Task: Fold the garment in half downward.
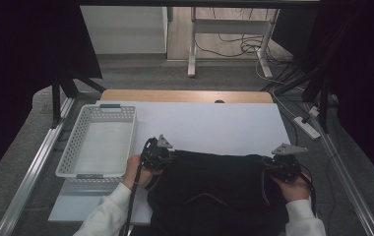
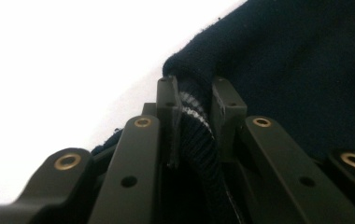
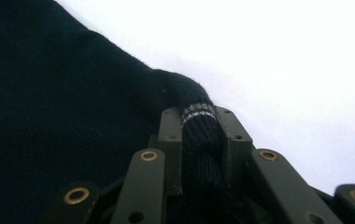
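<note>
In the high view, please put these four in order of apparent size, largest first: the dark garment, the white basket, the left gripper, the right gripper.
1. Dark garment, held at its corners.
2. White basket, clearly smaller.
3. Left gripper and right gripper: they look about alike, so I rank neither first. Hands and cloth hide part of each.

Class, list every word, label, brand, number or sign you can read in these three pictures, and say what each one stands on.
None: no readable text anywhere.
Garment: dark knit, no label or print in sight; the pale band on its ribbed edge is a woven stripe, not lettering.
Basket: plain white, unmarked.
Left gripper and right gripper: brass rivets and screw holes, no marking.
Table: plain white top.
</note>
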Tool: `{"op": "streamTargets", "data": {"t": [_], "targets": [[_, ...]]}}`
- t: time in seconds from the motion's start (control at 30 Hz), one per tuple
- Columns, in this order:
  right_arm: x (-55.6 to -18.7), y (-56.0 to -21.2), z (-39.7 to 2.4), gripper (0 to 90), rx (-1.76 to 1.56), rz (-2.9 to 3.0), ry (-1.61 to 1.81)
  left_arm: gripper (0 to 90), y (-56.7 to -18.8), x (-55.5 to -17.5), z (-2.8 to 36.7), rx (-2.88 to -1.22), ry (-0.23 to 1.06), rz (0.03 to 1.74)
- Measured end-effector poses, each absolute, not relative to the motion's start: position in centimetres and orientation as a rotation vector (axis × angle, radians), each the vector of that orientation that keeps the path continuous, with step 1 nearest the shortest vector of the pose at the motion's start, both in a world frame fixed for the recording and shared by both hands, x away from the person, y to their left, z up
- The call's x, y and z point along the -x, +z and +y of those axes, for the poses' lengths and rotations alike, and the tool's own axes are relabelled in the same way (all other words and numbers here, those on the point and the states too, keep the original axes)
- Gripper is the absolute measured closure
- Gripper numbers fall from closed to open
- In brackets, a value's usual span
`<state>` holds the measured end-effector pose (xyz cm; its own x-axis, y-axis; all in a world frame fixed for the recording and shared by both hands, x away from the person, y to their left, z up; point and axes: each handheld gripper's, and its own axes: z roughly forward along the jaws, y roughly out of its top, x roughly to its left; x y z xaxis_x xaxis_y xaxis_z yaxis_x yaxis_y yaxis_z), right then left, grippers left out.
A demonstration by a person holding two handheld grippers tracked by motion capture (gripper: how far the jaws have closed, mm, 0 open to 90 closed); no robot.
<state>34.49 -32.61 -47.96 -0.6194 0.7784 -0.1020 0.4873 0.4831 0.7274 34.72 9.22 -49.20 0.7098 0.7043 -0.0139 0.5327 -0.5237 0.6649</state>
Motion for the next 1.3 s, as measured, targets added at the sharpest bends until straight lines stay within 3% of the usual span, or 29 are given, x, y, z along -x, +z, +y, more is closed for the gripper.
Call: {"op": "streamTargets", "data": {"t": [1.3], "targets": [[-40.0, -44.3, -31.2, 74.4, -1.029, 2.142, 1.004, 75.7, -46.0, -39.5, 10.2, -2.142, 0.408, 0.997]]}}
